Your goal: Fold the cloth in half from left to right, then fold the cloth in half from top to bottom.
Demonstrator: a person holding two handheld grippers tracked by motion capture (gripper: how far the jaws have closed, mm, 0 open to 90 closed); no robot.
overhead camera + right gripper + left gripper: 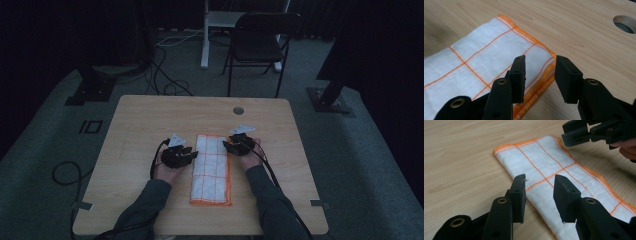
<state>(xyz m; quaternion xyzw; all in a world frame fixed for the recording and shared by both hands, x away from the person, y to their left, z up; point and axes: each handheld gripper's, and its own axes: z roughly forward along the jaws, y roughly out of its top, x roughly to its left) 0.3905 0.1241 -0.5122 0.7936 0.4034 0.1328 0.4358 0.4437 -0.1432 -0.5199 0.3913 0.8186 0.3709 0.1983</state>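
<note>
- The cloth [212, 169] is lying folded into a long strip on the tabletop [135, 130].
- You are holding both grippers' fingers spread, left [186, 154] and right [229, 145], pinching nothing.
- Further folding is probably remaining.

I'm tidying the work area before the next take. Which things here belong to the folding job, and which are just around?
In the job:
- white folded cloth with orange grid lines and orange hem
- left gripper, open beside it
- right gripper, open beside it

Just around:
- black folding chair
- loose black floor cables
- light wooden table, the work surface

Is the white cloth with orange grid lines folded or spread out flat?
Folded: the white cloth with orange grid lines lies as a narrow strip, stacked orange edges showing.
</note>
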